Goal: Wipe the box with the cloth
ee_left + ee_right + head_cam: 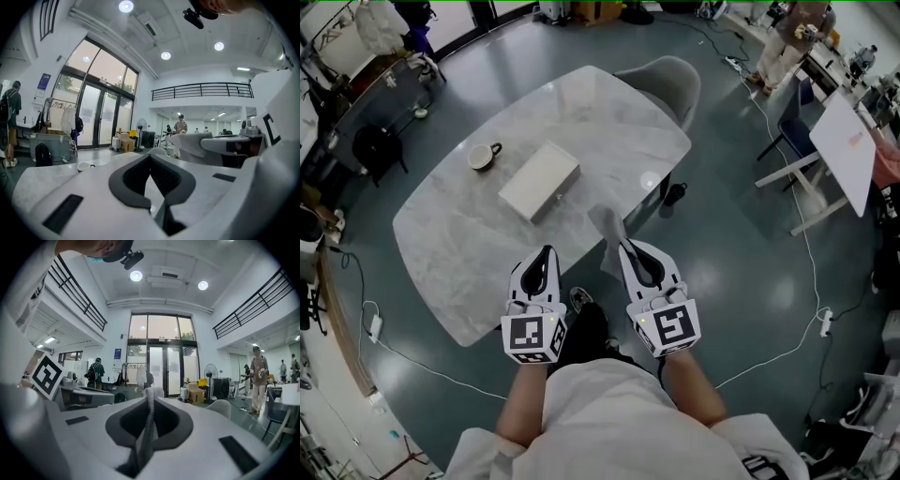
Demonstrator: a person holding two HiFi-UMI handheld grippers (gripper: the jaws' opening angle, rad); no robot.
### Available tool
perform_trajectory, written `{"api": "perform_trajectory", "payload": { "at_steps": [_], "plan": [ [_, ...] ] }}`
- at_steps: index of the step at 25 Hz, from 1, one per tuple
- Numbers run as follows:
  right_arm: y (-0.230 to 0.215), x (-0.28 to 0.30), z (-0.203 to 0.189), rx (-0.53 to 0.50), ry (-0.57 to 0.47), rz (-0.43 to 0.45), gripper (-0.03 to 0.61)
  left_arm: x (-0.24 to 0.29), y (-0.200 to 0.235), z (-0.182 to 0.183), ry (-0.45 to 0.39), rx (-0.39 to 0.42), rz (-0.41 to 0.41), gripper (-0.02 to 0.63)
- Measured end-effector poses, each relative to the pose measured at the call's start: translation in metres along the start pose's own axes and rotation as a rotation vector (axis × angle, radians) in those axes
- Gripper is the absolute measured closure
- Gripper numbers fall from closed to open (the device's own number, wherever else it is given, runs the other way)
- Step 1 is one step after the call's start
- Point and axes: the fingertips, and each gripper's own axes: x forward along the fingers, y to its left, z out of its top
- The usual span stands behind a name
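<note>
Closest in the head view is the person's white shirt (609, 412) along the bottom edge, with both forearms reaching up the frame to the two grippers side by side at lower centre. From above, the left gripper (547, 253) has its jaws drawn to a single point over the near edge of the table (609, 112). The right gripper (626, 246) sits just beside it and pinches a grey cloth (607, 225), which sticks up past the tips and hangs over the table's near edge. The box (540, 181), pale and flat, lies closed near the middle of the marble top, up and to the left of the cloth and clear of both grippers. A cup (482, 156) stands just beyond the box's left end, and a chair (673, 80) is tucked at the far side, upper centre. In the left gripper view, the left gripper (150, 157) shows its jaws pressed together at the tips with nothing between them, and the cup (84, 166) is small at the left on the table (42, 178). In the right gripper view, the right gripper (149, 392) is clamped on the cloth (146, 430), which runs as a narrow folded strip down the centre between the dark pads.
</note>
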Motion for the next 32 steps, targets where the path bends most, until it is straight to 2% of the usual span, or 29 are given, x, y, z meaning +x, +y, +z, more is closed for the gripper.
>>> {"api": "perform_trajectory", "payload": {
  "at_steps": [11,18,25,28,32],
  "plan": [
    [-0.018,0.132,0.009,-0.032,0.062,0.09,0.545,0.101,0.084,0.016,0.021,-0.023,0.019,0.591],
    [-0.012,0.189,0.007,-0.009,0.098,0.194,0.545,0.13,0.121,0.008,0.051,-0.056,0.097,0.591],
    [-0.006,0.251,-0.007,-0.018,0.128,0.366,0.545,0.151,0.162,-0.009,0.086,-0.092,0.249,0.591],
    [0.01,0.278,-0.015,-0.02,0.151,0.489,0.545,0.151,0.188,-0.017,0.096,-0.121,0.358,0.591],
    [0.016,0.301,-0.029,-0.026,0.2,0.66,0.545,0.151,0.201,-0.031,0.129,-0.166,0.513,0.591]
  ]
}}
